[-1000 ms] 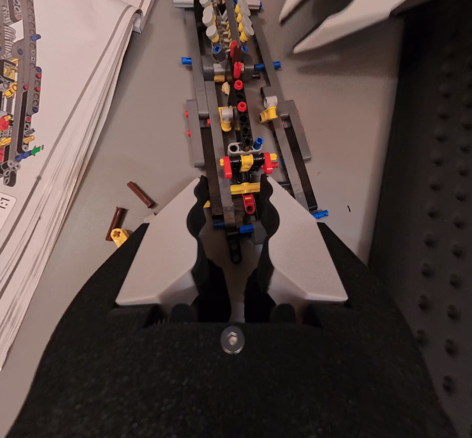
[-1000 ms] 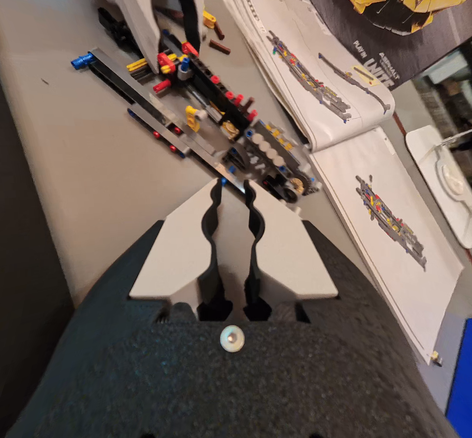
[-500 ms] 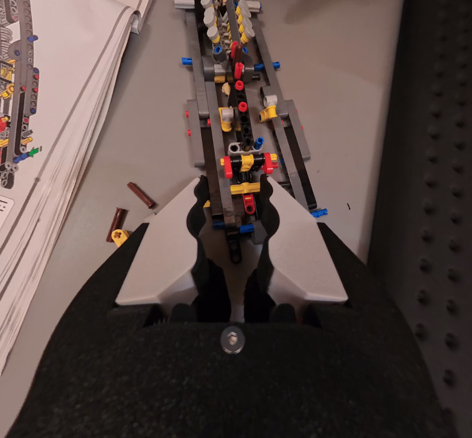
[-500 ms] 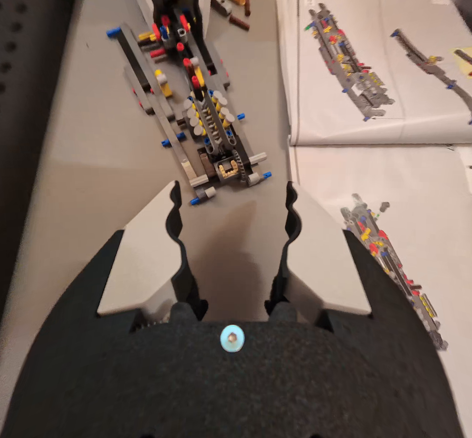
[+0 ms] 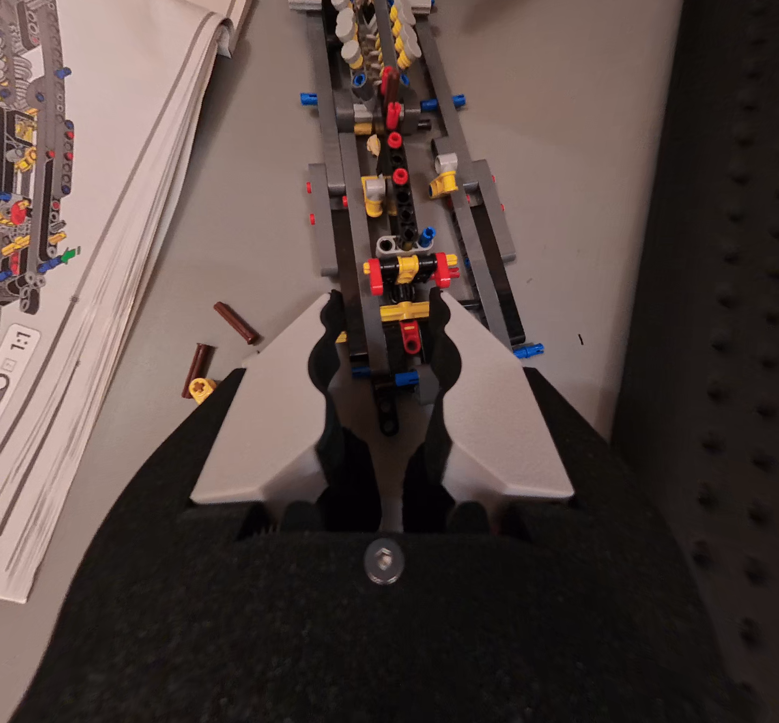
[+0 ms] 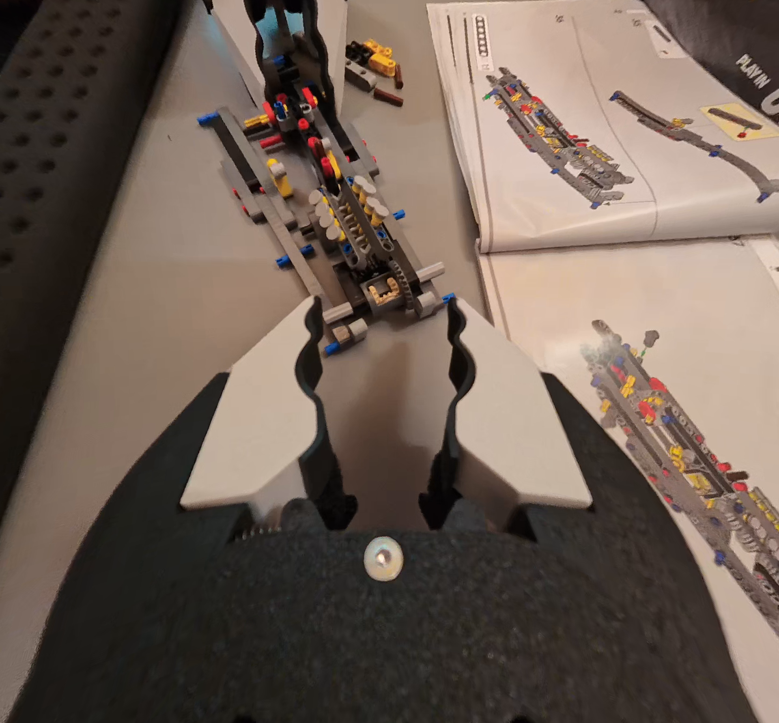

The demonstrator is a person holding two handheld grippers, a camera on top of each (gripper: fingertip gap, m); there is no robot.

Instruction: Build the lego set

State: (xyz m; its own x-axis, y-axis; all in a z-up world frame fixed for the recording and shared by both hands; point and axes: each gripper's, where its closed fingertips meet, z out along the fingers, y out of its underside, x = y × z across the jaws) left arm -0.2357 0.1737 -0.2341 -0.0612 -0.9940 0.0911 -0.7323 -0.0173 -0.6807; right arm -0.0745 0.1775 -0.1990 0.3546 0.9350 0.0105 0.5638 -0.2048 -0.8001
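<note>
A long grey and black lego chassis point(image 5: 392, 163) with red, yellow and blue pins lies flat on the grey table; it also shows in the right wrist view point(image 6: 320, 205). My left gripper point(image 5: 385, 302) is shut on the chassis's near end, fingers either side of the yellow and red parts. In the right wrist view the left gripper point(image 6: 291, 83) stands at the chassis's far end. My right gripper point(image 6: 381, 310) is open and empty, its fingertips just short of the chassis's gear end, one on each side.
An open instruction booklet point(image 5: 84, 154) lies left of the chassis; it shows at right in the right wrist view point(image 6: 590, 154). Brown pins point(image 5: 236, 323) and a yellow connector point(image 5: 200, 388) lie loose beside my left gripper. A small pile of loose parts point(image 6: 373, 66) and a dark box point(image 6: 695, 7) lie beyond. A dark perforated mat point(image 5: 716, 239) borders the table. About 15 centimeters separates my left fingertips from my right. The right gripper is farther from the yellow connector point(image 5: 200, 388), some 20 centimeters, than the left, some 7 centimeters. Seen from the right wrist view point(image 6: 389, 59) as well.
My right gripper has swung round to face the chassis's gear end, opened wide, and moved up close to it. My left gripper and the chassis have stayed still.
</note>
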